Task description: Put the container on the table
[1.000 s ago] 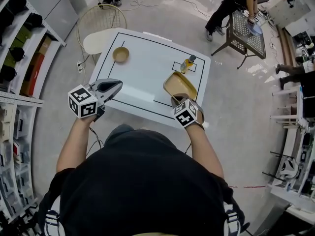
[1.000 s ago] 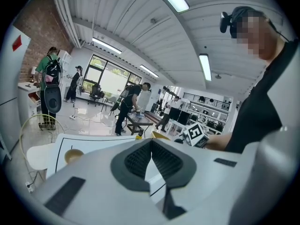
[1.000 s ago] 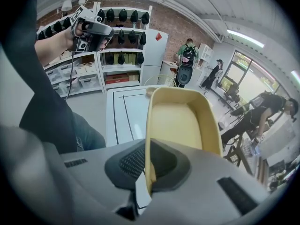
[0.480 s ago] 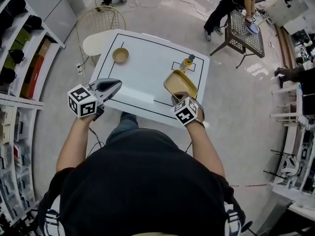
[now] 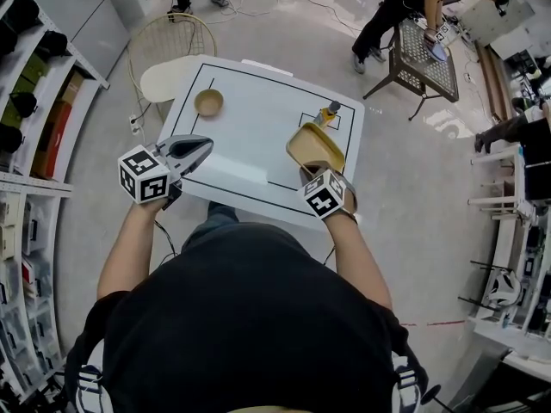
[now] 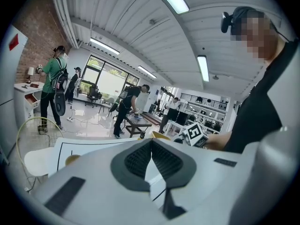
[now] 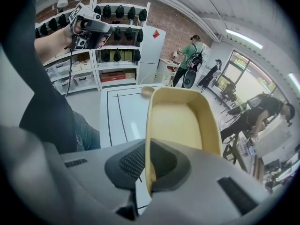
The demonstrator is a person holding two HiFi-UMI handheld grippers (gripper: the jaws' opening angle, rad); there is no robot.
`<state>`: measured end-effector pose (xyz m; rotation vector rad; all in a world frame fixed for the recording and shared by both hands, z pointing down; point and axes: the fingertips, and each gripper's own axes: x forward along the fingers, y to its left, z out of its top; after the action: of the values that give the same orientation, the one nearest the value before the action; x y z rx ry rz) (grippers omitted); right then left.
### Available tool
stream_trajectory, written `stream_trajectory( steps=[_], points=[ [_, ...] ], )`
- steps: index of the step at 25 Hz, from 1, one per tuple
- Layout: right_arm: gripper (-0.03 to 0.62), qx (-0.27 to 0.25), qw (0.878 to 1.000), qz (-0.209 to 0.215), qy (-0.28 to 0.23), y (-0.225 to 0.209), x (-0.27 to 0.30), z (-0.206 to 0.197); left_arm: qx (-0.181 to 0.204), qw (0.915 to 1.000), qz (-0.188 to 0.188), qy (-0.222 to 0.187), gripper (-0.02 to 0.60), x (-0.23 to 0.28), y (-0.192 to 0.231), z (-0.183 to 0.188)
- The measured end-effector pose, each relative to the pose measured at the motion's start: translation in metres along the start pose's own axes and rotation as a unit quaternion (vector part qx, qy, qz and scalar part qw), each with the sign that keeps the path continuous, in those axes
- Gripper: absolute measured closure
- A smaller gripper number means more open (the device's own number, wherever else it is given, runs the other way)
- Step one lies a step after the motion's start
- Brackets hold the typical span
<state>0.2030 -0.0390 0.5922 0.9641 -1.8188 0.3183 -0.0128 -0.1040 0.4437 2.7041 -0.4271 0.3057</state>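
Observation:
A shallow yellow container (image 5: 315, 147) (image 7: 183, 125) hangs tilted over the near right part of the white table (image 5: 250, 127). My right gripper (image 5: 308, 172) (image 7: 147, 165) is shut on its near rim, one pad on each side of the wall. My left gripper (image 5: 200, 149) (image 6: 151, 146) is shut with nothing between its pads, held over the table's near left edge. The right gripper's marker cube (image 6: 194, 135) shows in the left gripper view.
A small tan bowl (image 5: 209, 102) sits at the table's far left, and a small bottle (image 5: 326, 112) stands in a marked box at the far right. A round wire chair (image 5: 168, 54) stands beyond the table, shelves (image 5: 34, 76) at left. People stand around a mesh table (image 5: 426, 54).

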Motion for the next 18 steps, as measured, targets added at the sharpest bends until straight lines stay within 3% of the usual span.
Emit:
stream_trajectory(
  steps=[18],
  points=[
    [0.586, 0.026, 1.0, -0.011, 0.001, -0.031, 0.02, 0.021, -0.001, 0.9997, -0.023, 0.009, 0.574, 0.024, 0.042, 0.016]
  ],
)
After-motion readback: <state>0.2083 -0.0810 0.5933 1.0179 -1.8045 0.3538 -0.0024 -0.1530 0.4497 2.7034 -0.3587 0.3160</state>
